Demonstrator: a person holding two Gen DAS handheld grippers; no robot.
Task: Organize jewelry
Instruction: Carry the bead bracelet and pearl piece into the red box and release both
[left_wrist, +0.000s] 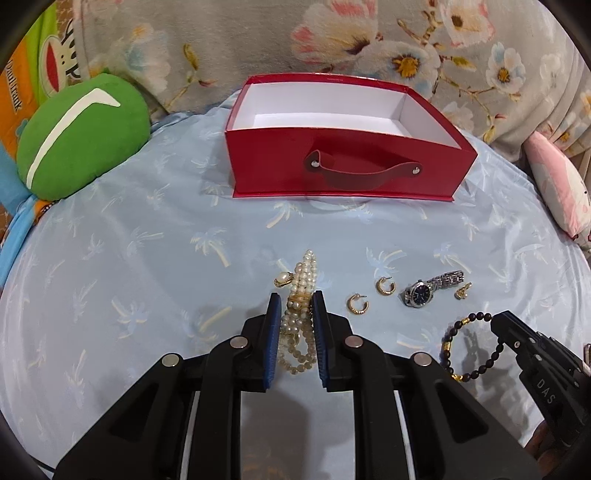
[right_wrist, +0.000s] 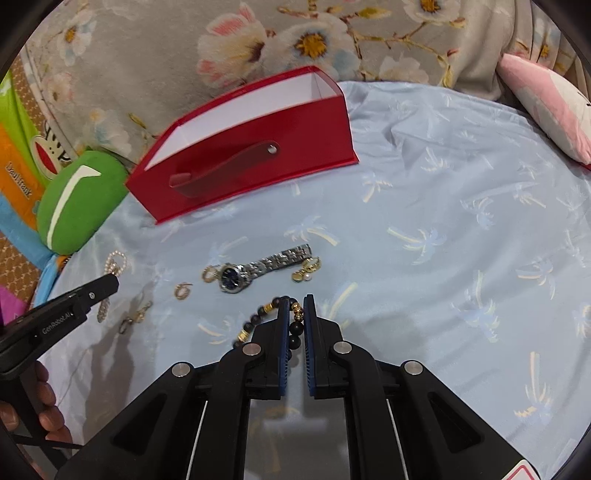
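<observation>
At the bottom centre of the left wrist view, the left gripper (left_wrist: 296, 301) has its blue-padded jaws clamped on a multi-strand cream pearl bracelet (left_wrist: 297, 321), whose loops hang between and below the fingers. At the bottom centre of the right wrist view, the right gripper (right_wrist: 296, 301) is closed tight on a bracelet of dark round beads with gold spacers (right_wrist: 271, 312), which trails off to the lower left of the fingers. A hand (right_wrist: 44, 402) grips the other tool's handle at the lower left edge of that view.

Just beyond the pearl strands, in the middle of the left wrist view, a gold-set pearl earring (left_wrist: 283, 278) lies on the pale blue cloth printed with palm trees (left_wrist: 147, 258). To its right sit two gold hoop earrings (left_wrist: 357, 303), then a silver metal wristwatch with a dark blue dial (left_wrist: 421, 292), then a small gold earring (left_wrist: 463, 291), each apart from the next.

Farther up, at the upper centre, a red open-topped cardboard box with a white lining and a red strap handle (left_wrist: 369, 147) rests on the cloth; nothing shows inside it. A green plush cushion with a white stripe (left_wrist: 81, 136) lies at the upper left, a pink and white plush toy (left_wrist: 557, 184) at the right edge, and a grey floral fabric (left_wrist: 258, 37) fills the top.
</observation>
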